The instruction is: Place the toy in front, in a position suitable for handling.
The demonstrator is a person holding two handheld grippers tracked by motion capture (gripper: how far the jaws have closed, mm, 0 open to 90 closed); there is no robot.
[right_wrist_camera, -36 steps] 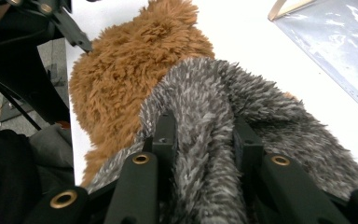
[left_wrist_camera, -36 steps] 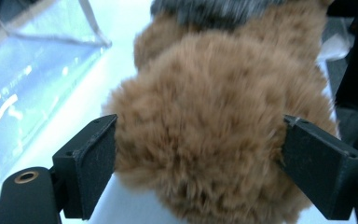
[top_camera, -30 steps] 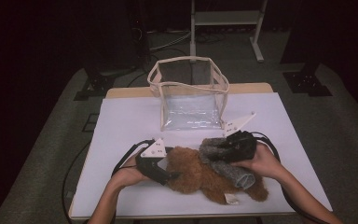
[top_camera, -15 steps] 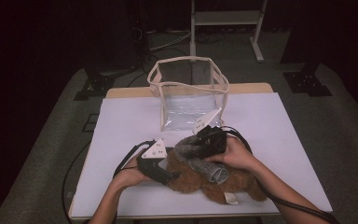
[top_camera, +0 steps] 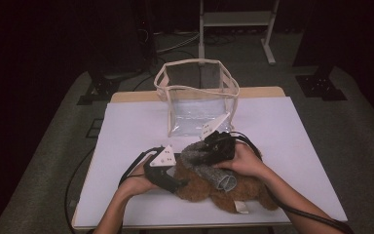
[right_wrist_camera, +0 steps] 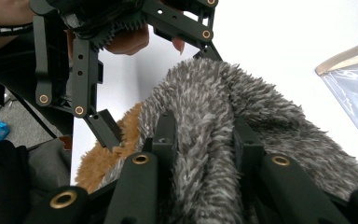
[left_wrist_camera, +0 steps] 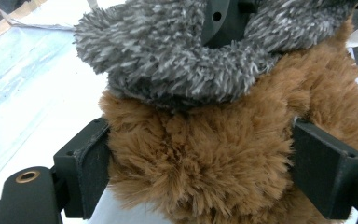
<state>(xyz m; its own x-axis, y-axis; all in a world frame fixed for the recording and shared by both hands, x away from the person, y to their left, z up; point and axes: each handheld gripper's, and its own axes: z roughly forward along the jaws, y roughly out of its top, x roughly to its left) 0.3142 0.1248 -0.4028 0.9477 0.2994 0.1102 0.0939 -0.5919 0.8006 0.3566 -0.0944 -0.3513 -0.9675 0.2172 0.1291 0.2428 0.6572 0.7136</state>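
A white-covered table (top_camera: 292,131) was seen with a clear bag (top_camera: 197,100) standing open and empty at its far side. Near the front edge lay a brown plush toy (top_camera: 214,187), with a grey fuzzy cloth (top_camera: 202,163) draped over it. Of the 2 grippers, the left gripper (left_wrist_camera: 200,163) was clamped on the plush toy's body, pinning it to the table, while the right gripper (right_wrist_camera: 203,149) was closed on a fold of the grey cloth. Judged from this, the work was at an early stage: nothing had been bagged, and both soft items remained outside.
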